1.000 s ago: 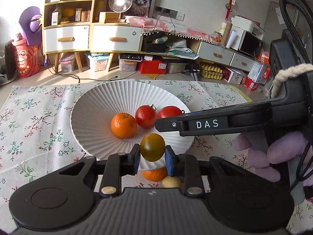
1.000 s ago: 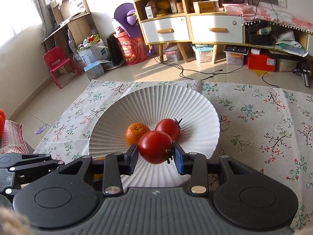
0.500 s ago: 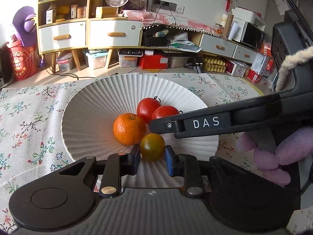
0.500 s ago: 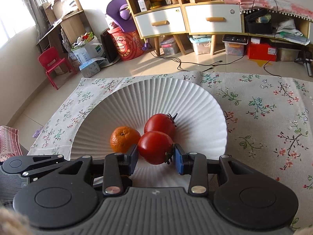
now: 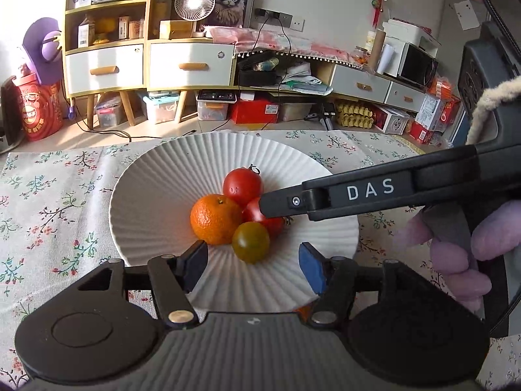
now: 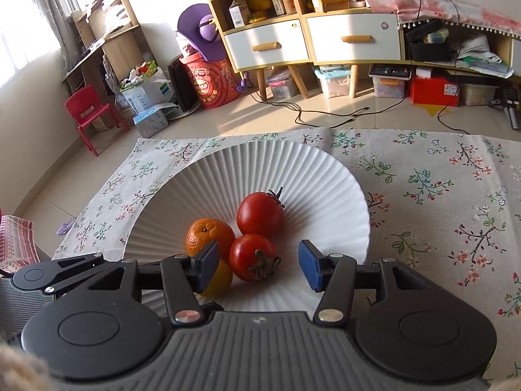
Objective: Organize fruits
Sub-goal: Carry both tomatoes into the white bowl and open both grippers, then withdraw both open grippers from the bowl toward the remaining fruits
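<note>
A white ribbed plate (image 5: 156, 195) (image 6: 312, 176) lies on the floral cloth. In it sit an orange (image 5: 215, 218) (image 6: 206, 236), a red tomato (image 5: 242, 184) (image 6: 259, 216), a second red tomato (image 6: 252, 255) (image 5: 255, 213) and a green-yellow tomato (image 5: 250, 241) (image 6: 219, 280). My left gripper (image 5: 252, 265) is open and empty, just in front of the green-yellow tomato. My right gripper (image 6: 259, 265) is open, its jaws on either side of the second red tomato, which rests in the plate. The right gripper's arm marked DAS (image 5: 368, 192) reaches over the plate from the right.
An orange fruit (image 5: 304, 311) peeks out on the cloth below the plate's near rim, behind my left gripper. The floral cloth (image 6: 439, 189) spreads to the right of the plate. Cabinets (image 5: 146, 62), boxes and a red chair (image 6: 89, 114) stand beyond on the floor.
Both grippers lowered their fruit into the plate and opened. The green-yellow tomato and the second red tomato now rest in the plate beside the orange and the first tomato.
</note>
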`<action>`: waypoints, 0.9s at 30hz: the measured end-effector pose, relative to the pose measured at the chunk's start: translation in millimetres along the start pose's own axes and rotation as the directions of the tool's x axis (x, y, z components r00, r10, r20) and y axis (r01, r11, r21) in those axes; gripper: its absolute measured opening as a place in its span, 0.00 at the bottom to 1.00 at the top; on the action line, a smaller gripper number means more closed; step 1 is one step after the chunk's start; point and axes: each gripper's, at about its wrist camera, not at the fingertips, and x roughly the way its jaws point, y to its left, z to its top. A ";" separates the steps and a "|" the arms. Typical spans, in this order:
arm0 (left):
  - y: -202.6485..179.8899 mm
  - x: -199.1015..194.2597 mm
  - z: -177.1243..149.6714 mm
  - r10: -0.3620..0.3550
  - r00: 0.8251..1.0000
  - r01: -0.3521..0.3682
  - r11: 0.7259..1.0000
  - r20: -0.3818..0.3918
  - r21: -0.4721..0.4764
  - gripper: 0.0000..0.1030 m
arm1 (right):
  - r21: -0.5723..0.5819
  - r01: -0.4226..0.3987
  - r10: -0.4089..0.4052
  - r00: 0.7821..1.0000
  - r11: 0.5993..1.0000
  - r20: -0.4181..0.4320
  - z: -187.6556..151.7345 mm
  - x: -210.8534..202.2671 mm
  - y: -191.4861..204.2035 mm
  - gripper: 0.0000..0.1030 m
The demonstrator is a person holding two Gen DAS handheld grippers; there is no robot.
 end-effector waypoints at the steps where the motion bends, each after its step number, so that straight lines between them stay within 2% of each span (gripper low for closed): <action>1: -0.5 -2.9 -0.1 0.005 1.000 -0.005 1.000 0.004 0.005 0.63 | -0.005 0.005 -0.005 1.000 1.000 0.005 0.3 -3.0 -0.1 0.57; 4: -0.8 -12.4 -0.5 0.017 1.000 -0.017 1.000 0.016 0.013 0.75 | -0.001 0.010 -0.010 1.000 1.000 0.024 1.4 -14.2 -1.5 0.67; 11: -3.3 -34.2 -0.6 0.027 0.999 -0.027 0.999 0.019 0.029 0.91 | -0.021 0.015 -0.014 0.998 1.000 0.057 -4.8 -38.7 3.0 0.85; 17: -6.1 -54.2 -7.6 0.061 0.998 -0.061 0.997 -0.004 0.049 0.91 | -0.070 0.022 -0.016 0.996 0.997 0.086 -16.4 -58.8 9.9 0.96; 27: -5.5 -91.0 -31.3 0.116 0.993 -0.115 0.992 -0.016 0.054 0.91 | -0.108 0.026 -0.017 0.996 0.994 0.084 -38.7 -78.8 23.4 0.99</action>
